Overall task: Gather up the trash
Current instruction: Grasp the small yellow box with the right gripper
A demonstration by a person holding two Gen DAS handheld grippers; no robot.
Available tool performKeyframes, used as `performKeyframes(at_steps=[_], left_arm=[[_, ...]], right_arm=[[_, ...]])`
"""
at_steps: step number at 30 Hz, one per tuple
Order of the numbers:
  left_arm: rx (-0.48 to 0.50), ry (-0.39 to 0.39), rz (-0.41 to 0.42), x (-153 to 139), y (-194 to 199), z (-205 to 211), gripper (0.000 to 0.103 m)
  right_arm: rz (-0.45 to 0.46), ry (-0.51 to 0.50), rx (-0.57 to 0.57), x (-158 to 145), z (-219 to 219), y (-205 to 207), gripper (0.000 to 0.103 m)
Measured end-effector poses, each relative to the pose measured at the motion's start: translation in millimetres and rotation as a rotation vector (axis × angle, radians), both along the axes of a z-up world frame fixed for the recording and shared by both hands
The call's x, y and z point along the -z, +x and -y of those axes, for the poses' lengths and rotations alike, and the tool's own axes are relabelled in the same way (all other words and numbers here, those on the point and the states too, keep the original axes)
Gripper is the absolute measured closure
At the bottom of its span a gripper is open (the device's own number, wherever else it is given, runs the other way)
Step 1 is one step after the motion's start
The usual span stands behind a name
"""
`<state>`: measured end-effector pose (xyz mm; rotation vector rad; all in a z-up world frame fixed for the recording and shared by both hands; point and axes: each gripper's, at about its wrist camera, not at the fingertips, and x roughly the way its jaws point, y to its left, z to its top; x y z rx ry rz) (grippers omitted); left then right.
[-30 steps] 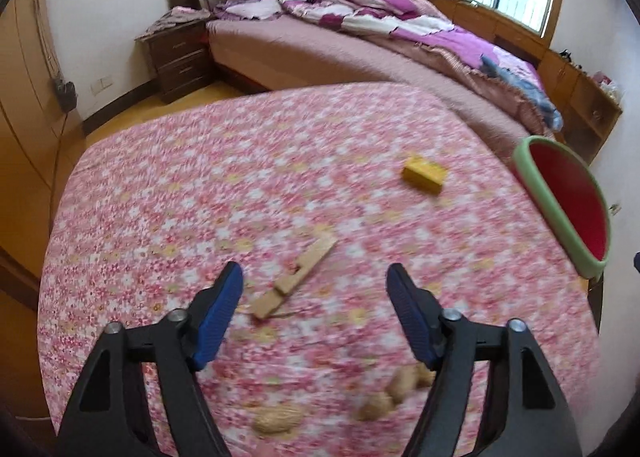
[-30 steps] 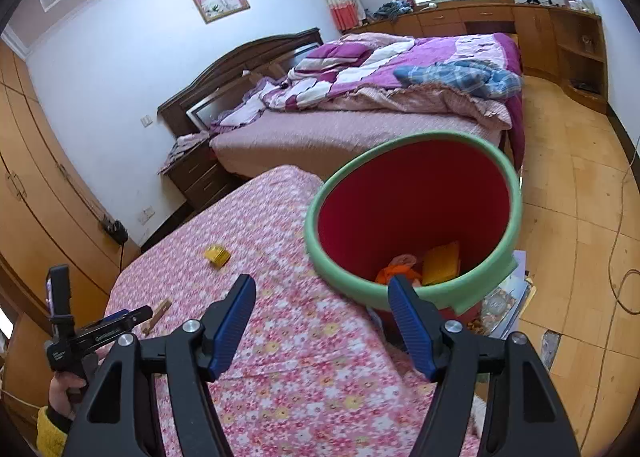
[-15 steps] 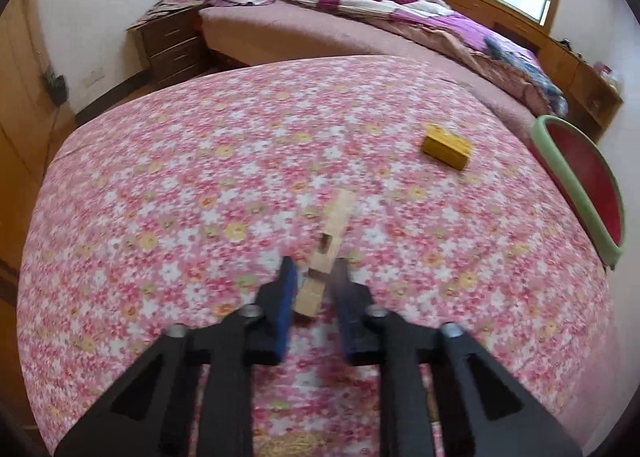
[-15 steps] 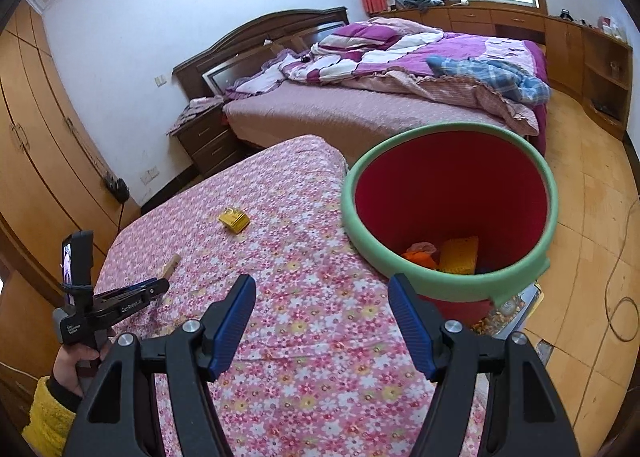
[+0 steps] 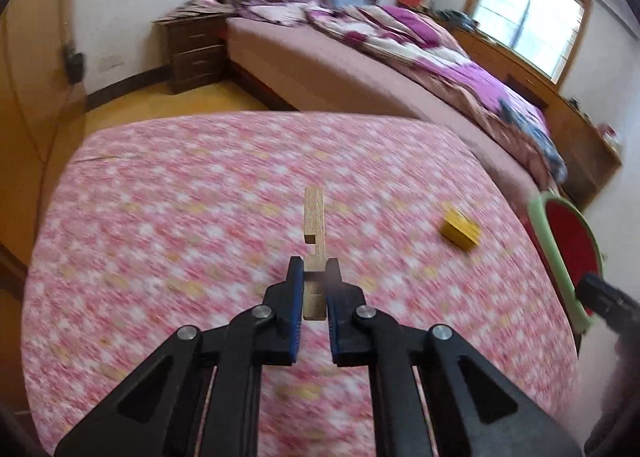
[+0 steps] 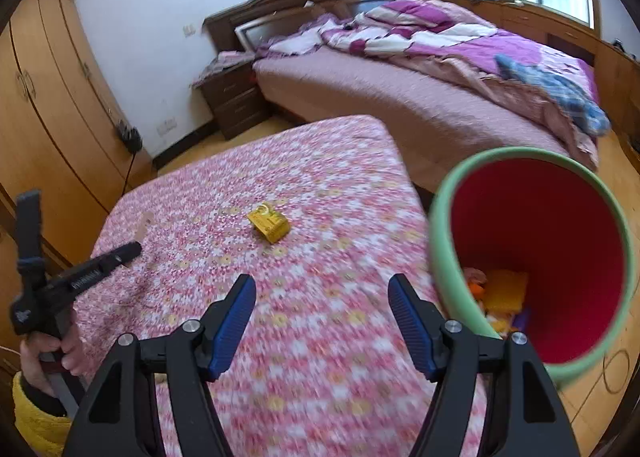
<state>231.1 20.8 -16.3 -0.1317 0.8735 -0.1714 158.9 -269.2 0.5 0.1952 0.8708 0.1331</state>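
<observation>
Bare pink floral tablecloth (image 6: 320, 357) is lying open across the frame's centre. A small yellow box (image 6: 269, 221) is sitting above centre, and a green-rimmed red plastic bin (image 6: 440, 257) is blocking the right edge.

bed (image 6: 400, 105) unmade | nightstand (image 6: 236, 101) beside it | wardrobe (image 6: 52, 97) | window (image 5: 528, 21)

A notched wooden stick (image 5: 314, 217) is sticking out forward from between blue gripper pads, lifted above the pink flowered counter (image 5: 160, 217). A small yellow box (image 6: 269, 222) is lying on that cloth, near the bin. The red bin with a green rim (image 6: 440, 241) is standing beside the counter's edge, holding orange and yellow scraps.
</observation>
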Motion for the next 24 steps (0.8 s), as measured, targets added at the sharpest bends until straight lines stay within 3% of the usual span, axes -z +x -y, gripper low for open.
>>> performKeyframes(at_steps=[8, 15, 22, 24], left_arm=[[-0.110, -0.142, -0.023, 20.9, 14.3, -33.9, 0.093], [-0.103, -0.194, 0.008, 28.1, 2.8, -37.0, 0.093], [-0.070, -0.183, 0.048, 29.3, -4.2, -28.0, 0.093], [-0.068, -0.199, 0.038, 32.1, -4.4, -26.4, 0.093]], right_arm=[[-0.019, 0.004, -0.048, 28.1, -32.7, 56.0, 0.032], [-0.032, 0.006, -0.067, 47.3, -54.3, 89.5, 0.032], [-0.006, -0.097, -0.094, 56.1, -78.1, 95.1, 0.058], [-0.003, -0.122, -0.091, 56.5, -80.9, 93.8, 0.060]])
